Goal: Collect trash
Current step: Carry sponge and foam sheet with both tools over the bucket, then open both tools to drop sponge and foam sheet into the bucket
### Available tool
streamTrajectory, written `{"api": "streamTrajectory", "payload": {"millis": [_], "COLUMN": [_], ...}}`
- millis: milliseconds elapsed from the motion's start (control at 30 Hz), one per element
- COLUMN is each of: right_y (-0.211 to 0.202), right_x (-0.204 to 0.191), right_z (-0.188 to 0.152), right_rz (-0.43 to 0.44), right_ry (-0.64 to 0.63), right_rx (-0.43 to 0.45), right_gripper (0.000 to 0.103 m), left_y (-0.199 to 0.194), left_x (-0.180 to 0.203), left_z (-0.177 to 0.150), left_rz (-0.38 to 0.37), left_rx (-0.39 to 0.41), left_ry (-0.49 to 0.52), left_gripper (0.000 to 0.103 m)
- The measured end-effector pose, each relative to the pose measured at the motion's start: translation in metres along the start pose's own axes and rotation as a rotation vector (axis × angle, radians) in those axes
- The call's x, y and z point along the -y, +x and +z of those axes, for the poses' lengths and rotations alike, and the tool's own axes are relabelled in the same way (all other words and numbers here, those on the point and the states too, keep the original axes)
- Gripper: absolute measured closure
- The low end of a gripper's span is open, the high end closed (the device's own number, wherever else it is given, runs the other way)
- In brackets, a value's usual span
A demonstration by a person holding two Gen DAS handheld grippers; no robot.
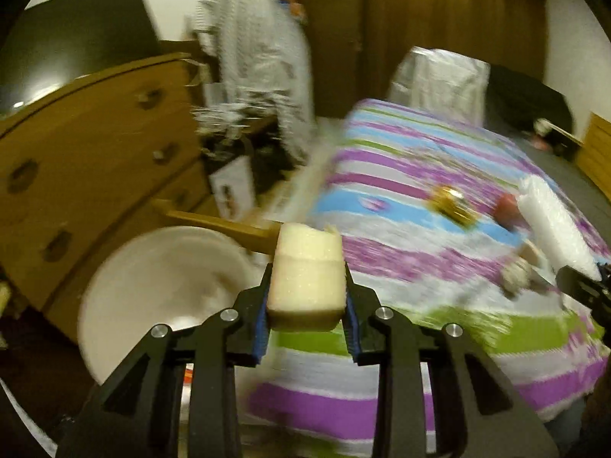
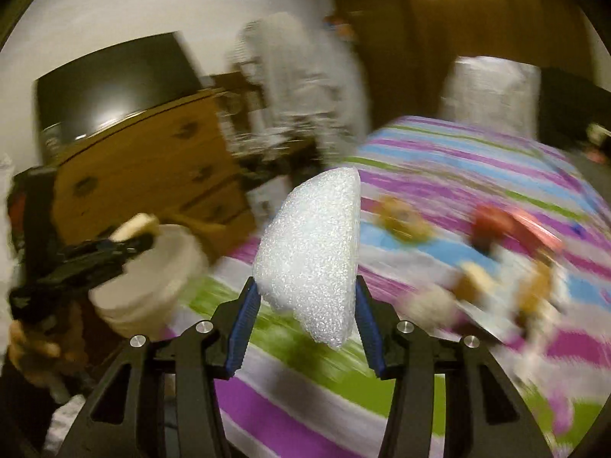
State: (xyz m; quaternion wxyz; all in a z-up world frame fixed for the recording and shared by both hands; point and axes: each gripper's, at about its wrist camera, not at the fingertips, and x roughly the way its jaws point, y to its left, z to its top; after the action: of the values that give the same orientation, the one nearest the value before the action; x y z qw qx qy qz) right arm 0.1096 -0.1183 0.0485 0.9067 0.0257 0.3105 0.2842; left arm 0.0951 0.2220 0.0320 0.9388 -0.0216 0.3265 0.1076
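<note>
My left gripper (image 1: 307, 286) is shut on a cream foam block (image 1: 307, 271) and holds it by the rim of a white bin (image 1: 152, 286) beside the bed. The right wrist view shows that gripper (image 2: 130, 244) with the block (image 2: 135, 227) over the bin (image 2: 152, 286). My right gripper (image 2: 307, 294) is shut on a white foam sheet piece (image 2: 313, 252) above the bedspread; the piece also shows in the left wrist view (image 1: 553, 225). Blurred trash lies on the bed: a gold wrapper (image 1: 452, 206), a red item (image 1: 508, 208), crumpled bits (image 1: 515, 274).
A striped purple, blue and green bedspread (image 1: 401, 343) covers the bed. A wooden dresser (image 1: 95, 160) stands left behind the bin, with a dark TV (image 2: 114, 84) on top. White clothing (image 1: 259, 61) hangs at the back, near a brown wardrobe (image 1: 439, 19).
</note>
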Motion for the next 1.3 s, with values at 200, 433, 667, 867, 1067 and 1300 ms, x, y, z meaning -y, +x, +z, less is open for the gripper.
{"api": "streamTrajectory", "payload": {"millis": [200,433,667,867,1067,1300], "right_y": [0.069,0.144,0.189,0.204,0.208,0.205], "right_x": [-0.095,-0.189,-0.246,-0.264,-0.262,-0.267], "right_z": [0.074,0.113,0.114,0.105,0.103,0.102], "right_rz": [0.185,0.307,0.331,0.325,0.316,0.323], "right_ry": [-0.124,-0.183,-0.250,-0.284,-0.287,-0.309], "right_rx": [-0.088,-0.232,-0.313,-0.336,-0.343,-0.341], "right_gripper": [0.052,0.052,0.052,0.052,0.052,0.052], "left_y": [0.006,0.026,0.043,0.046,0.046,0.048], "left_x": [-0.069,-0.126,-0.157,-0.167,-0.167,-0.168], "left_z": [0.019,0.023,0.013,0.006,0.004,0.002], "left_rz": [0.138,0.261,0.279,0.269,0.270,0.277], "left_rx": [-0.007,-0.040,-0.073,-0.082,-0.081,-0.087], "left_ry": [-0.073,-0.087,-0.125,-0.146,-0.143,-0.141], "left_gripper": [0.073,0.073,0.073,0.073,0.073,0.073]}}
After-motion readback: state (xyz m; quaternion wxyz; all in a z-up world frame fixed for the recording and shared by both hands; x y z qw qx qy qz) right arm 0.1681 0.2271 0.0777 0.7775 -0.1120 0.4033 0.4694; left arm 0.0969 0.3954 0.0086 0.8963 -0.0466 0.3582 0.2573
